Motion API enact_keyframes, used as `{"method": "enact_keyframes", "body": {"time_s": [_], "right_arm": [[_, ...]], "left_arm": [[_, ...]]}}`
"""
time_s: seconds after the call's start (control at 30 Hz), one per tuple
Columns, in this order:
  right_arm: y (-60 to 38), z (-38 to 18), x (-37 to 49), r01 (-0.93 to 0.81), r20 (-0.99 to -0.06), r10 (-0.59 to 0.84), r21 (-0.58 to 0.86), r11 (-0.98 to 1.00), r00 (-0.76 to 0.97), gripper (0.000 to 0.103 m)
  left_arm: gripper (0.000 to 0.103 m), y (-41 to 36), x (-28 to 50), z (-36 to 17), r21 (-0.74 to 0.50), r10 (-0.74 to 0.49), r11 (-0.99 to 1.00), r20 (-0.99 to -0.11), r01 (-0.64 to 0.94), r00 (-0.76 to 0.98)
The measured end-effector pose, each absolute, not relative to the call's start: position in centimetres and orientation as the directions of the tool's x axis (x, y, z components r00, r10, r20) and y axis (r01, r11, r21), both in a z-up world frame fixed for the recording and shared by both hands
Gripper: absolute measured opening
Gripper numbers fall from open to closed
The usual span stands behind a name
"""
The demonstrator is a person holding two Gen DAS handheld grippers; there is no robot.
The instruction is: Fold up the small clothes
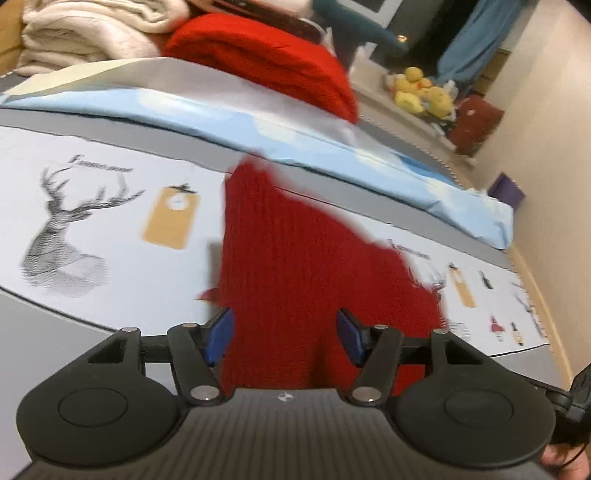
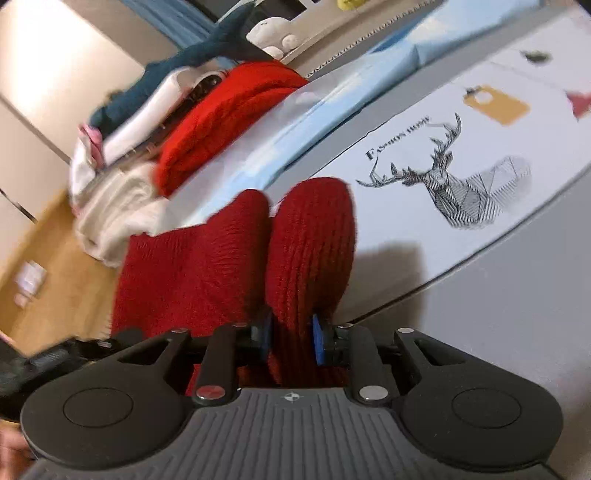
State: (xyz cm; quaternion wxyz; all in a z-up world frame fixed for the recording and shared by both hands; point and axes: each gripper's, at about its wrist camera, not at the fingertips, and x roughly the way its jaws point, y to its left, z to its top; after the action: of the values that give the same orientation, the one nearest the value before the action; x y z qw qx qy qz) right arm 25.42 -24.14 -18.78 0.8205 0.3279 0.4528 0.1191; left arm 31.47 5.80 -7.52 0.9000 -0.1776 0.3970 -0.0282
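A dark red knit garment (image 1: 295, 251) stretches from my left gripper (image 1: 284, 339) out over the white deer-print table cover (image 1: 110, 221). Bunched red knit fills the gap between the left gripper's blue pads, which stand fairly wide and grip it. In the right wrist view the same garment (image 2: 207, 266) is raised off the cover (image 2: 480, 147) and casts a shadow. My right gripper (image 2: 291, 339) is shut narrowly on a thick ribbed fold of it. The left gripper shows as a dark blur at the lower left of that view.
Behind the cover lies a light blue sheet (image 1: 221, 114), with a folded bright red knit (image 1: 266, 59) and cream blankets (image 1: 85, 33) stacked on it. Yellow plush toys (image 1: 424, 92) and a purple box (image 1: 506, 188) sit by the wall. Wooden floor (image 2: 55, 277) lies beyond the table edge.
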Motion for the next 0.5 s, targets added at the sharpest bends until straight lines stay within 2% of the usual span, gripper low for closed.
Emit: {"method": "enact_keyframes", "body": {"time_s": [0.1,0.2,0.3,0.37,0.4,0.43,0.47,0.5], "right_arm": [[-24.0,-19.0,25.5,0.175,-0.714,0.443,0.611,0.772,0.541,0.030],[-23.8,-17.3,24.7,0.101,-0.667,0.464,0.626,0.773,0.583,0.033],[-22.5,-17.9,24.7,0.026,-0.663,0.545,0.647,0.762,0.513,0.055],[-21.4,-19.4,24.9,0.025,-0.673,0.600,0.674,0.738,0.433,0.056],[-20.8,-19.9,24.8,0.015,-0.677,0.619,0.680,0.734,0.398,0.055],[-20.3,-20.2,24.5,-0.003,-0.679,0.635,0.682,0.731,0.369,0.049],[-19.7,-20.2,24.1,-0.040,-0.679,0.648,0.679,0.733,0.344,0.023],[-19.3,-19.7,23.7,-0.079,-0.680,0.643,0.663,0.745,0.352,0.020]], "left_arm": [[0.066,6.6,30.9,-7.9,-0.339,-0.218,0.938,-0.736,-0.071,0.641],[0.066,6.0,30.2,-8.5,-0.302,-0.229,0.953,-0.772,-0.025,0.592],[0.066,5.4,29.5,-9.4,-0.263,-0.213,0.965,-0.798,-0.008,0.563],[0.066,5.3,29.0,-10.0,-0.258,-0.207,0.966,-0.809,-0.014,0.549],[0.066,5.3,28.8,-10.2,-0.258,-0.206,0.966,-0.812,-0.018,0.545],[0.066,5.3,28.5,-10.4,-0.259,-0.209,0.966,-0.814,-0.018,0.542],[0.066,5.2,28.3,-10.4,-0.261,-0.212,0.965,-0.815,-0.014,0.540],[0.066,5.2,28.2,-10.3,-0.260,-0.215,0.965,-0.814,-0.008,0.540]]}}
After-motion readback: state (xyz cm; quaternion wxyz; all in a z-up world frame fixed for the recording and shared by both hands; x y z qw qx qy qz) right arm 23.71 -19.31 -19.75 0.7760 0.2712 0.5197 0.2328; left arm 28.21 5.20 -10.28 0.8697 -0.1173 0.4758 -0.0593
